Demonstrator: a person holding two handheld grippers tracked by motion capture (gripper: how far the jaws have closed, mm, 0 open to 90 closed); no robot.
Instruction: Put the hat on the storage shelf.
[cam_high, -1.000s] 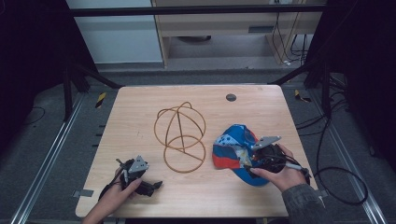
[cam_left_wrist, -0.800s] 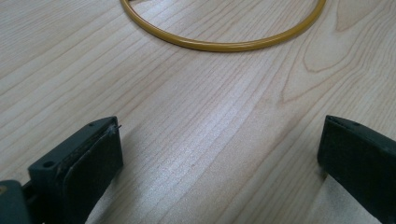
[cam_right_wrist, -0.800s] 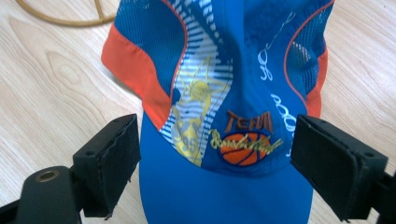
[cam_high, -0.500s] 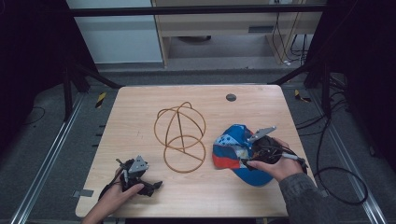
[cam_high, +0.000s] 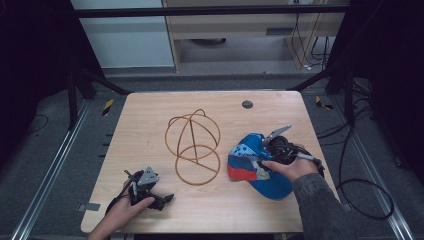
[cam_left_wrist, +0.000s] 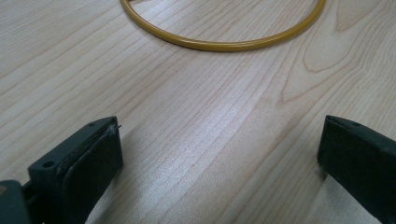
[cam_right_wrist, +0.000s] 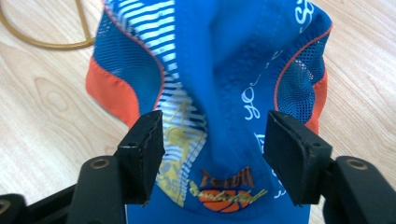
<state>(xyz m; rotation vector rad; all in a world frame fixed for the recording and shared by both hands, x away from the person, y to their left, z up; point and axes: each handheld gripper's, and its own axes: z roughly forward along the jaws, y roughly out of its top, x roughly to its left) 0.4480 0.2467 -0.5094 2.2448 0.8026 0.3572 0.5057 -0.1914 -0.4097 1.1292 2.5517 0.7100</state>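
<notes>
The right gripper (cam_right_wrist: 212, 151) has just been narrowing its fingers around the blue cap (cam_high: 257, 162) (not yet pinched) on the counter (cam_high: 150, 115), so a grasp seems near; the left gripper (cam_left_wrist: 219, 158) is held wide.

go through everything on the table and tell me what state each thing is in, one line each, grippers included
Blue and orange mesh baseball cap: lying crumpled on the table, crown fabric bunched up between the right gripper's jaws.
Gold wire hat stand: upright on its ring base, bare.
Right gripper: jaws have just been closing around the cap's ridge, pads not yet pressing it.
Left gripper: jaws wide open, nothing between them, low over the light wooden table.
</notes>
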